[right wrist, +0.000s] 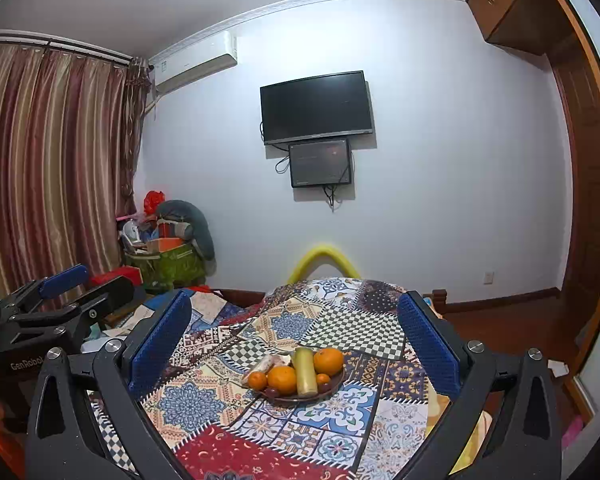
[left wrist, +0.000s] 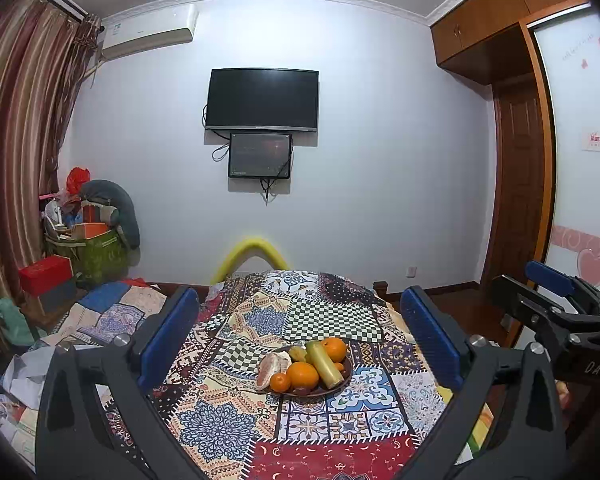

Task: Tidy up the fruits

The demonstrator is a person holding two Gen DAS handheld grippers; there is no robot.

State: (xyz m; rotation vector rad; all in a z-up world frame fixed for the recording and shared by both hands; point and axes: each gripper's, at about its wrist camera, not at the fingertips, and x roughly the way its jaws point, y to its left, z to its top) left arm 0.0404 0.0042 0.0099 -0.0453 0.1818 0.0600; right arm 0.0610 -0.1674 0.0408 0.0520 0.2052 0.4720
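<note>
Far left, striped curtains (right wrist: 52,160) are hung over the window, with a wall air conditioner (left wrist: 150,32) mounted beside them. Below, in the far-left corner, a green bag (left wrist: 96,254) stuffed with clutter is seen, a red box (left wrist: 46,274) just near of it.

The left gripper (left wrist: 300,336) is held released, blue pads spread wide, nothing between them; the plate is framed in the gap, well beyond the tips. In the right wrist view the left gripper is also seen at the left edge.

A patchwork cloth (left wrist: 324,412) is spread over the table. On it, at centre, a dark plate (left wrist: 342,380) is set, loaded with fruit: a peeled pomelo piece (left wrist: 272,368) at its left edge, a small mandarin (left wrist: 280,382) just right of that, a large orange (left wrist: 302,375) at the near middle, a yellow-green cylindrical fruit (left wrist: 326,362) lying diagonally and touching it, and a second orange (left wrist: 334,349) at the far right. Small dark fruits at the near rim are too small to identify.

On the far wall a black TV (left wrist: 262,100) is mounted, a smaller screen (left wrist: 259,155) just under it. A yellow curved tube (left wrist: 254,256) is visible behind the table's far end.

The right gripper (right wrist: 296,340) is likewise held released, pads wide apart, empty, plate ahead of it. At far right, a wooden wardrobe (left wrist: 500,28) and door (left wrist: 518,192) are seen.
</note>
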